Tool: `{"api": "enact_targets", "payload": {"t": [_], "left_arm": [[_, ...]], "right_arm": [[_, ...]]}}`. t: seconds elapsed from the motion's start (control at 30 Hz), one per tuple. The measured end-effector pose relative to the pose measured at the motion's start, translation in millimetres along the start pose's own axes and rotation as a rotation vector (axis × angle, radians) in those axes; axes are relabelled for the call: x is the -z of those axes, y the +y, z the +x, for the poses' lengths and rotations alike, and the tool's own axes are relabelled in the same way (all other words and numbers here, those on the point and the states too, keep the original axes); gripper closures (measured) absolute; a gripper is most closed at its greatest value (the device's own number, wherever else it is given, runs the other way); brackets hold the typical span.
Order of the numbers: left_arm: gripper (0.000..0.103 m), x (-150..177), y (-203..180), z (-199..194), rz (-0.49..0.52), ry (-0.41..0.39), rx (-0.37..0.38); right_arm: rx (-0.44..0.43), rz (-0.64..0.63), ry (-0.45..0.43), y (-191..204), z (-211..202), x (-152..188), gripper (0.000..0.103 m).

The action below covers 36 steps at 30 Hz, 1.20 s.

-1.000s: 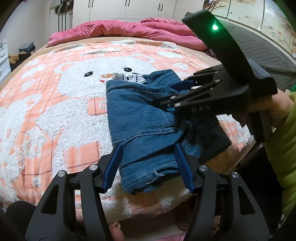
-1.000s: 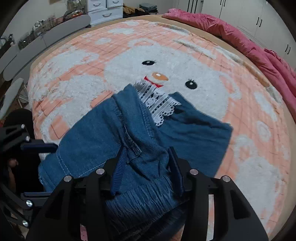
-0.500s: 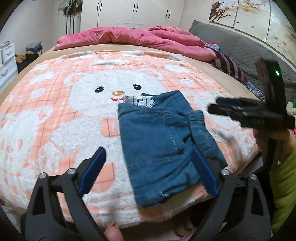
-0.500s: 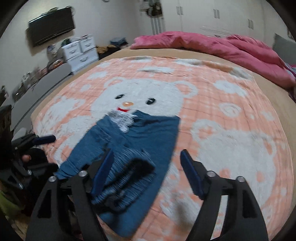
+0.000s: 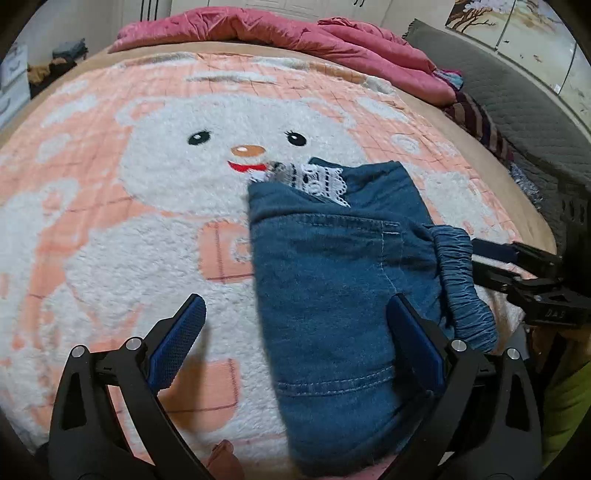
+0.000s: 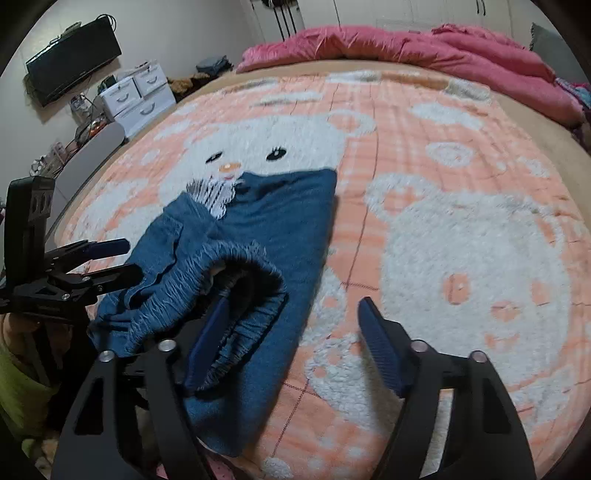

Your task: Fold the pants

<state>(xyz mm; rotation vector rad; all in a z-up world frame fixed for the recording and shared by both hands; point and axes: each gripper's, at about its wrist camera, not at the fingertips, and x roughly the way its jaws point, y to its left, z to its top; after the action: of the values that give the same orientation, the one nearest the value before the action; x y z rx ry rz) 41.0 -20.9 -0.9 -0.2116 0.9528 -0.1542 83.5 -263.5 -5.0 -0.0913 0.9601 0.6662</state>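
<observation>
Folded blue denim pants (image 5: 332,277) with a white lace trim (image 5: 317,181) lie on the bear blanket (image 5: 129,240) near the bed's front edge. My left gripper (image 5: 295,339) hovers over the pants' near end. Its jaws are opening wide, and the pants' left edge lies between them untouched. In the right wrist view the pants (image 6: 280,221) show their gathered waistband (image 6: 229,266) gaping. My right gripper (image 6: 295,343) straddles the waistband's right side with its jaws closing, and the pads do not press on the cloth. Each gripper shows in the other's view: right gripper (image 5: 517,273), left gripper (image 6: 92,266).
A pink duvet (image 5: 295,33) is bunched at the bed's far end. A grey quilted surface (image 5: 517,110) runs along the right. White drawers (image 6: 140,96) and a wall television (image 6: 74,59) stand left of the bed. A green sleeve (image 5: 565,406) is at the front edge.
Both grippers have let go of the pants and drawn back. The left jaws spread wide. The right gripper moved off to the pants' right side and rolled. The pants now lie flat.
</observation>
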Motion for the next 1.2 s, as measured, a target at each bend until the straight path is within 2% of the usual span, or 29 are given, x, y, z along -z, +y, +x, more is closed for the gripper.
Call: {"api": "enact_targets", "payload": {"t": [0.07,0.17,0.6,0.63,0.7,0.73,0.9,1.0,1.13,1.2], "left_arm": [[0.015,2,1,4,-0.011,0.005,0.013],[0.018,4,2,9,-0.022,0.011,0.029],[0.032,4,-9,18,-0.004,-0.002,0.051],[0.033,5,-9,18,-0.003,-0.004,0.05],[0.035,5,-10,18,-0.004,-0.008,0.051],[0.036,5,-10,18,-0.005,-0.01,0.051],[0.038,4,-12,18,0.006,-0.013,0.047],[0.044,2,-13,18,0.003,-0.015,0.054],[0.064,1,-14,14,0.006,-0.034,0.059],[0.07,0,-14,12,0.01,-0.042,0.055]], "right_arm": [[-0.004,0.012,0.023,-3,7,1,0.043],[-0.01,0.028,0.056,-5,18,2,0.045],[-0.042,0.052,0.053,-3,26,-2,0.054],[-0.046,0.052,0.05,-3,25,-2,0.056],[-0.084,0.05,0.052,-1,27,-3,0.069],[-0.076,0.042,0.058,1,28,-2,0.07],[-0.084,0.073,0.07,-5,32,-2,0.069],[-0.085,0.068,0.071,-3,34,-3,0.067],[-0.128,0.032,0.048,3,27,-4,0.089],[-0.115,-0.005,0.019,10,21,-5,0.091]]}}
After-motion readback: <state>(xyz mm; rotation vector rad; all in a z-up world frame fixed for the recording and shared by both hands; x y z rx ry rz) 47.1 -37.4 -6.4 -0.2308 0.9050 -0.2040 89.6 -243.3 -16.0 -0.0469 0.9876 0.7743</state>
